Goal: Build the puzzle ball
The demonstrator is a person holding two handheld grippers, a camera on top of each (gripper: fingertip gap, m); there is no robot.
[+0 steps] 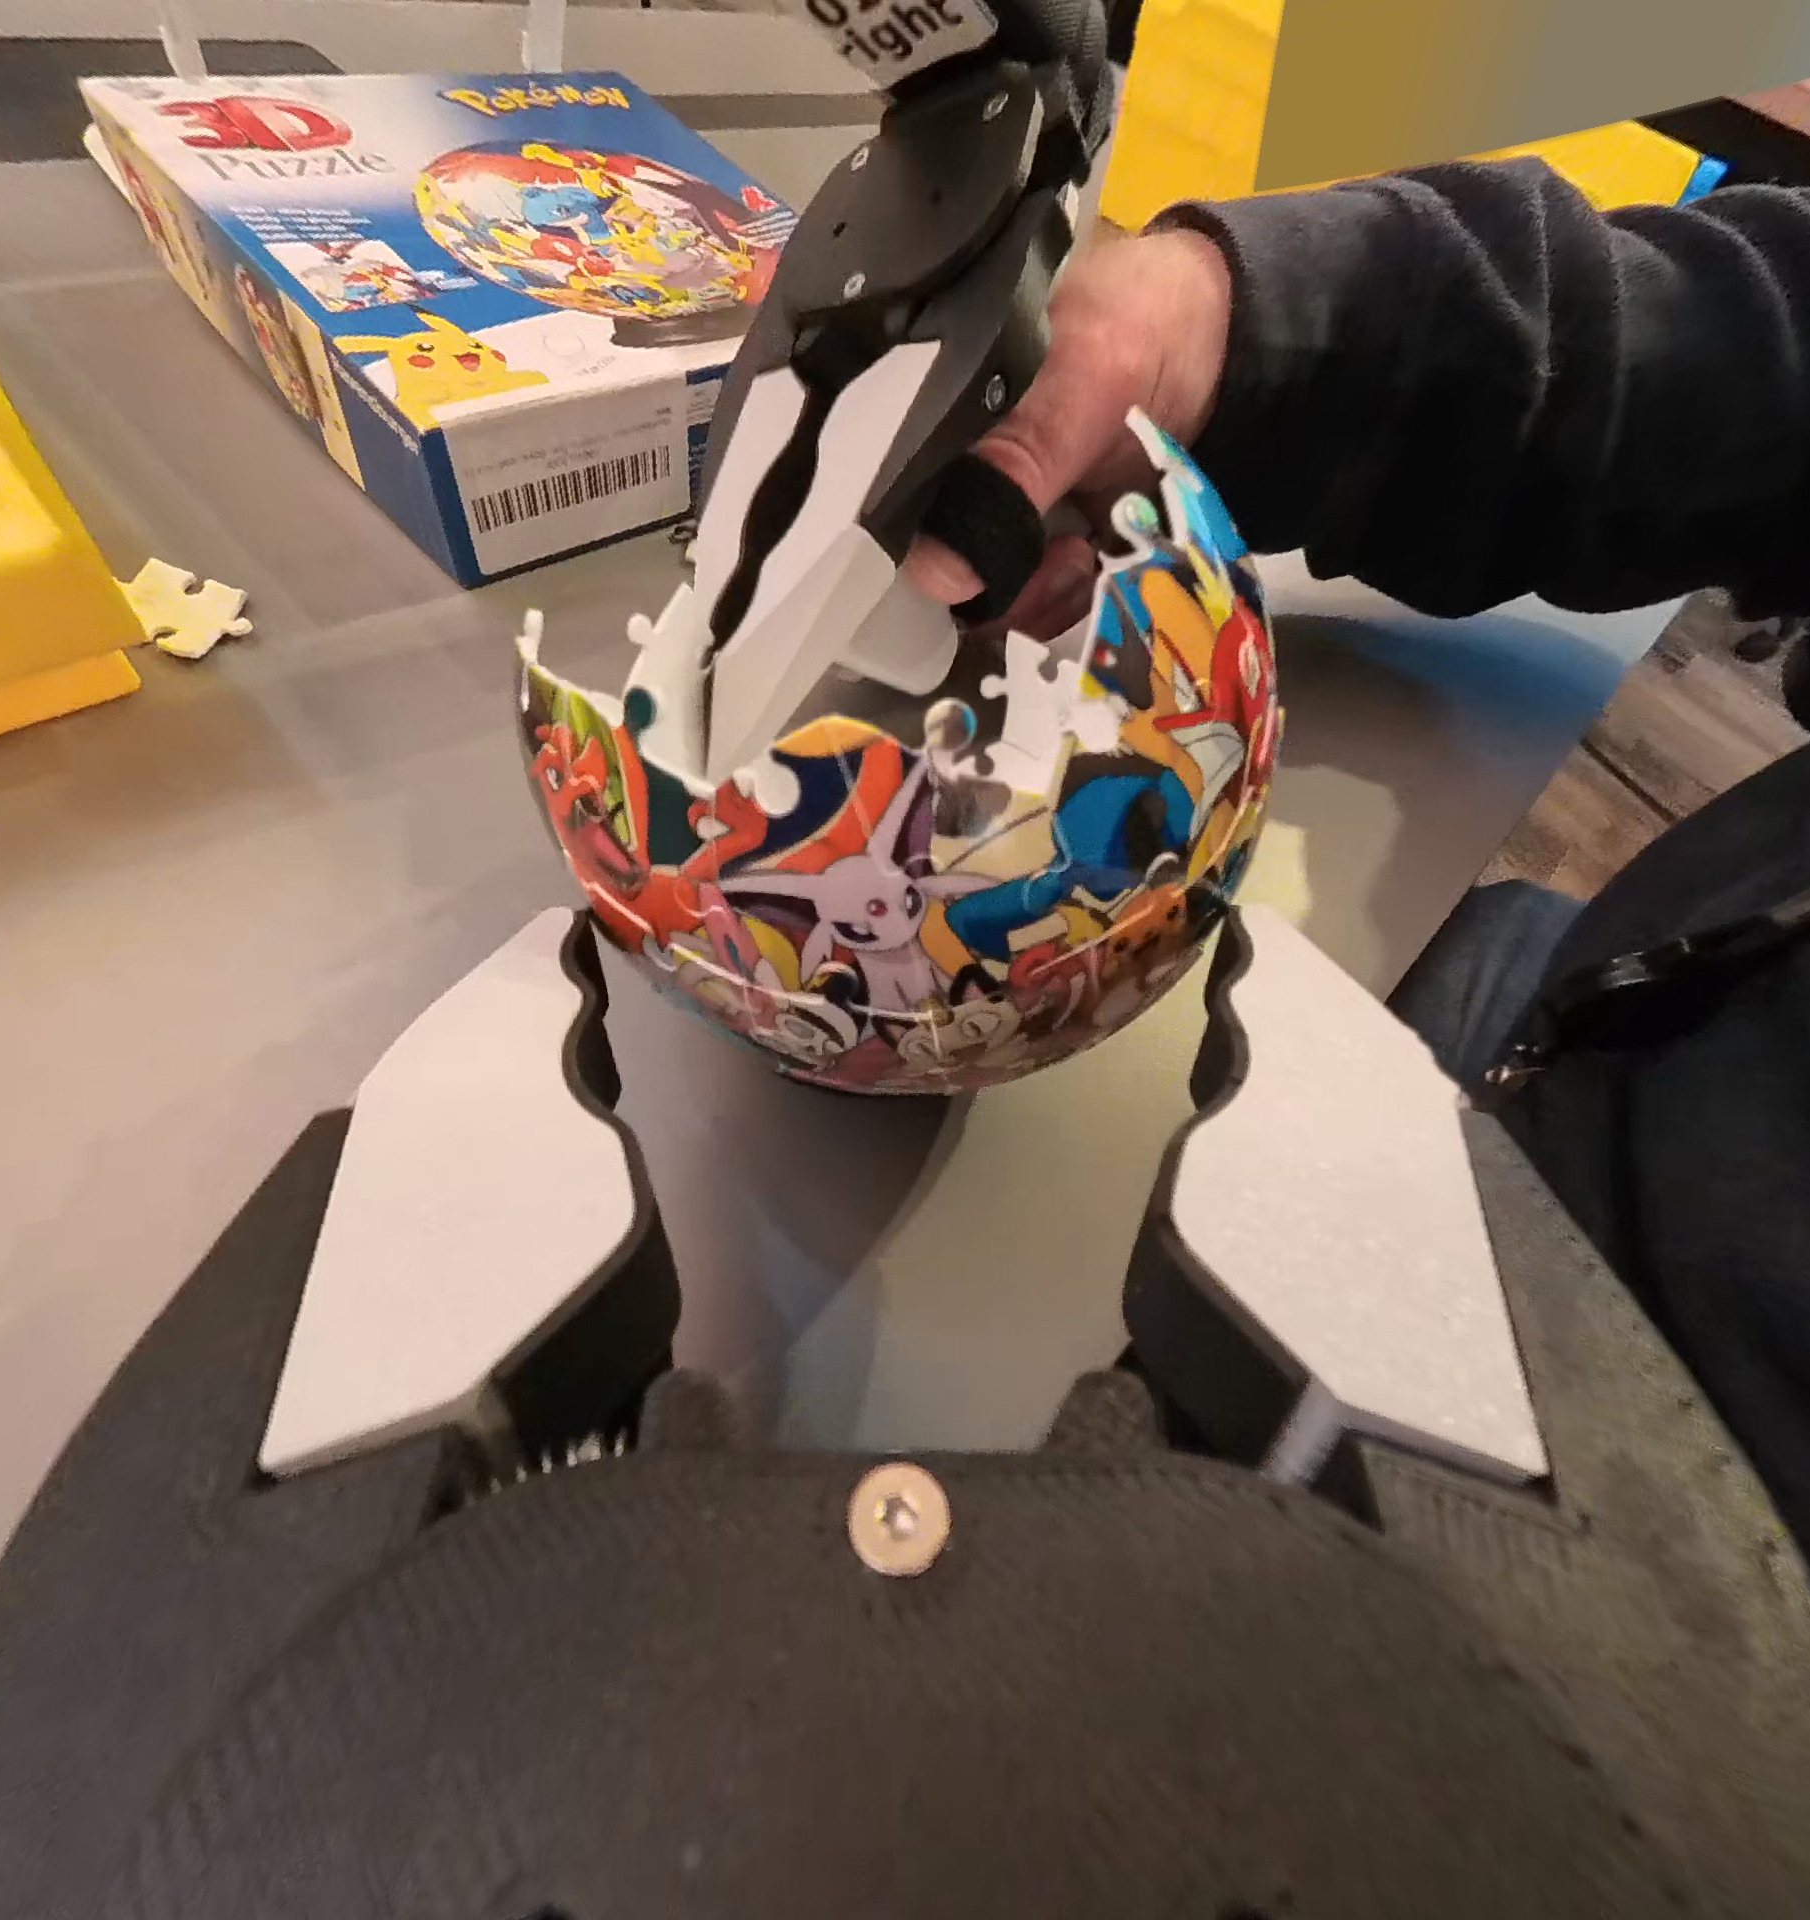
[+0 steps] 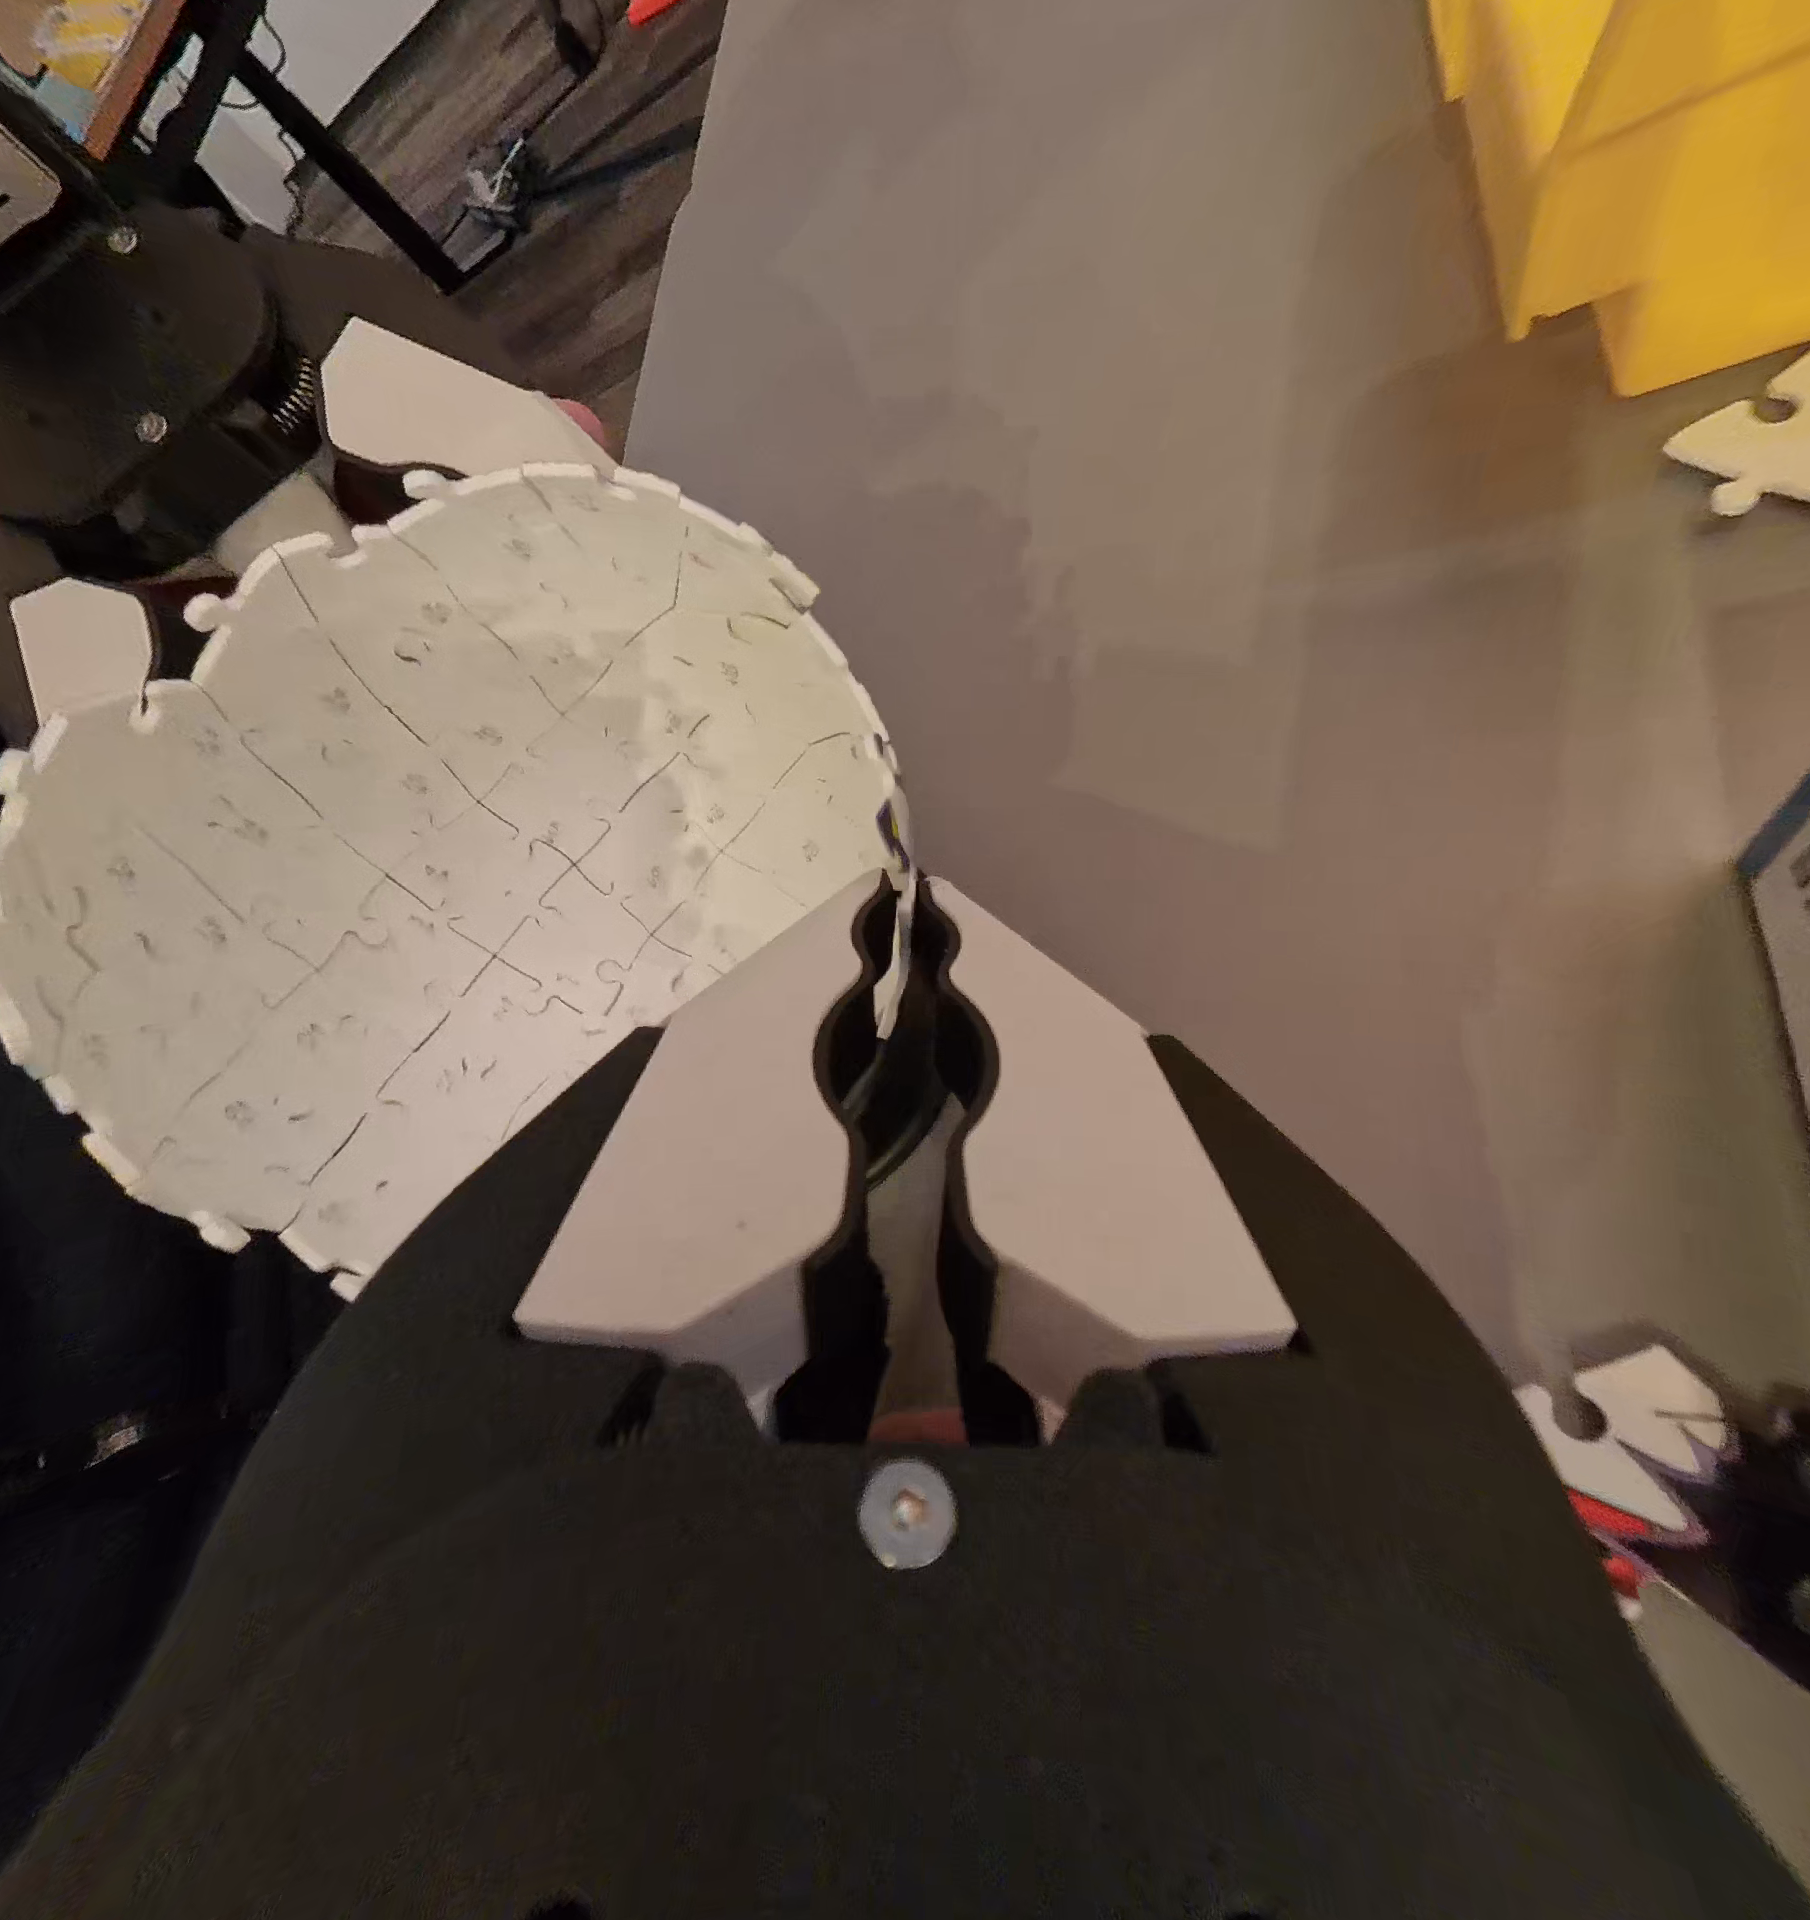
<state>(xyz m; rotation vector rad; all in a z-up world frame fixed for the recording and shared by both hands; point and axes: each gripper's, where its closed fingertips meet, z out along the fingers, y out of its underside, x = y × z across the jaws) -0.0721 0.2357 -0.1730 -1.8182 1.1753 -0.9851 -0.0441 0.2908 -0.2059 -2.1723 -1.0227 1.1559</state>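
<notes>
The right gripper (image 1: 709, 717), pinched on the puzzle ball (image 1: 901, 862) rim at ten o'clock, seats a piece while the left gripper (image 1: 906, 935) cradles it wide; next, press flush.

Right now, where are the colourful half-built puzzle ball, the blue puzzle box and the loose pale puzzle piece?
Colourful half-built puzzle ball (image 1: 880, 894): left wrist view, printed outer shell.
Blue puzzle box (image 1: 444, 260): left wrist view, top face.
Loose pale puzzle piece (image 1: 192, 608): left wrist view, its middle.

At the centre, the half-built puzzle ball (image 1: 901, 883) sits between the wide-spread fingers of the left gripper (image 1: 906, 977), its lower sides at their tips. From twelve o'clock the right gripper (image 1: 719, 717) reaches down, fingers pinched on the ball's jagged rim. At ten o'clock lie the puzzle box (image 1: 433, 301) and a loose piece (image 1: 194, 620) on the grey table (image 1: 257, 935).
</notes>
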